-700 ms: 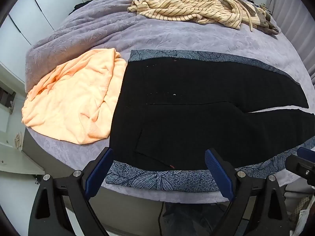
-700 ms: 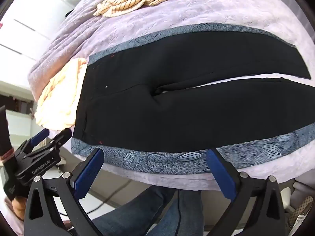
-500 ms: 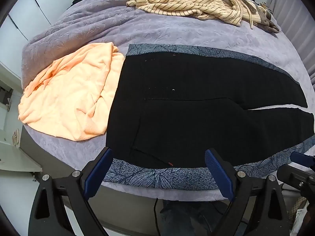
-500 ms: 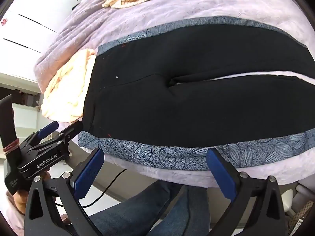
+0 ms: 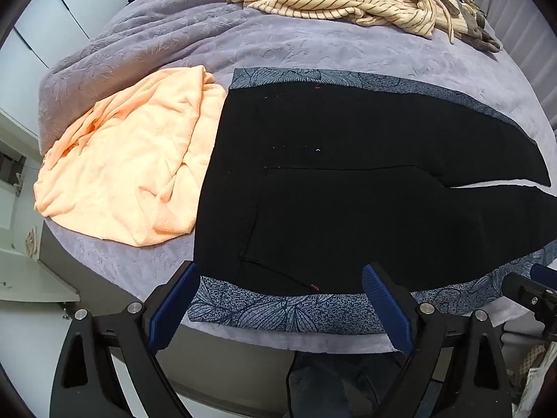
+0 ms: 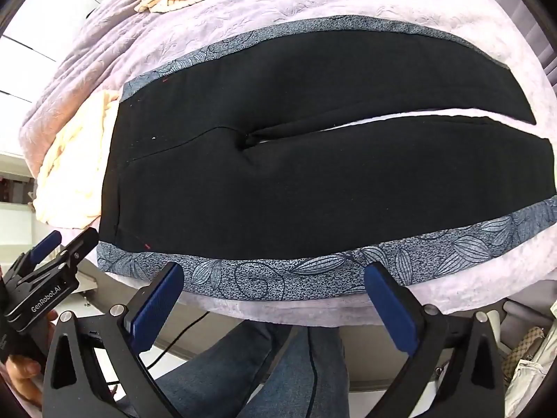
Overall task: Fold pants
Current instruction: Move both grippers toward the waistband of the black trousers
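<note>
Pants point(image 5: 348, 188) lie spread flat on the bed point(image 5: 313, 48); I've got the left hand-held gripper point(image 5: 278, 299) and right hand-held gripper point(image 6: 271, 299) both released above the near patterned edge. Next: pinch it, fold across.

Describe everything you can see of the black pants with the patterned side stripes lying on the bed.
The black pants lie flat on the purple textured bedspread, waistband beside the peach towel, legs reaching right with a narrow gap between them. A blue-grey leaf-printed stripe runs down each outer edge. The fabric looks smooth and matte, unfolded, with a centre seam and small red stitches. No gripper touches them.
</note>
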`<state>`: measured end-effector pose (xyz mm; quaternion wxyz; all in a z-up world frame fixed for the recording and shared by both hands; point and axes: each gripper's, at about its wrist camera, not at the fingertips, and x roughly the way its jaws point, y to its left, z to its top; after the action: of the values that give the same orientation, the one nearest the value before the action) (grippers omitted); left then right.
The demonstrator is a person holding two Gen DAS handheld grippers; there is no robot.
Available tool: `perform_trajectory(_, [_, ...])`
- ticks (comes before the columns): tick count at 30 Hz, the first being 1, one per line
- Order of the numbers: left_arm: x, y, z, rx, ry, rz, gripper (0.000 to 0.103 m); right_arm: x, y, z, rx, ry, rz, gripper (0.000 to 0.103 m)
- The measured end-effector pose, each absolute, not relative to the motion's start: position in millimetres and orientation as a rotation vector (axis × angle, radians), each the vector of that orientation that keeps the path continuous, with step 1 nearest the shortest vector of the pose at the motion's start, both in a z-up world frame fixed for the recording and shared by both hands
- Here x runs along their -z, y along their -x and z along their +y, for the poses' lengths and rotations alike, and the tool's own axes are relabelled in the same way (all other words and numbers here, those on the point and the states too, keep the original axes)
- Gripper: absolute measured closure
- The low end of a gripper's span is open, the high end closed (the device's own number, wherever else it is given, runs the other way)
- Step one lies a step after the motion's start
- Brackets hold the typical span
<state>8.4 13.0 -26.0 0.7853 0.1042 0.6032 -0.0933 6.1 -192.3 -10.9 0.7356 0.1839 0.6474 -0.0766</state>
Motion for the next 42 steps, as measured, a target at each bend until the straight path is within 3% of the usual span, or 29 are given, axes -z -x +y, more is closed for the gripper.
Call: perform_trajectory(42, [78,-18,14,0.084,-0.200,1.431,0.008,59,-5,-222,0.202,-0.284,1.539,0.000])
